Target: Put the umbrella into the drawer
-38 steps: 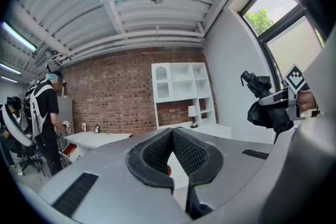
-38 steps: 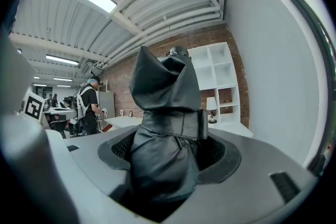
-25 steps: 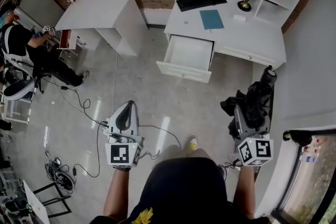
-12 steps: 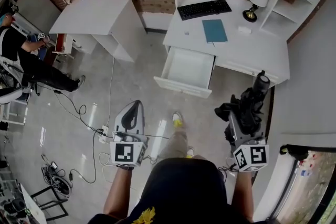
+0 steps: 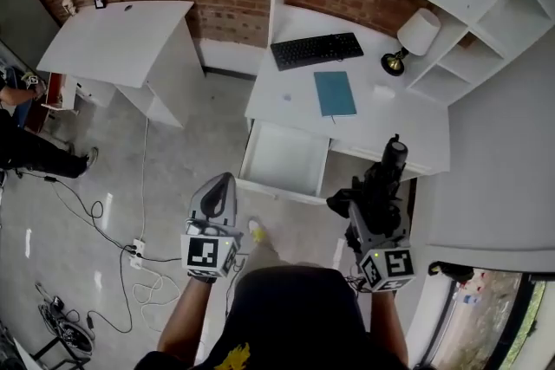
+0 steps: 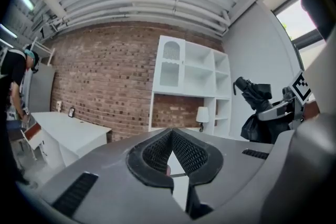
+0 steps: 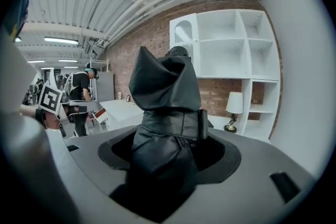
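At head view's lower right: right gripper point(image 5: 375, 217) clamped on folded black umbrella point(image 5: 382, 182), held in air near front edge of white desk point(image 5: 390, 121). Jaws pressed onto umbrella fabric from both sides. Left gripper point(image 5: 219, 186) jaws meeting at tips, nothing between, hovering over floor. Drawer point(image 5: 282, 159) pulled open, just left of umbrella, not touching. Keyboard point(image 5: 316, 50), teal notebook point(image 5: 334, 93), lamp point(image 5: 414, 35) on desk.

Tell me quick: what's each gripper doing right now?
Left gripper: closed, empty.
Right gripper: closed on the folded black fabric umbrella.
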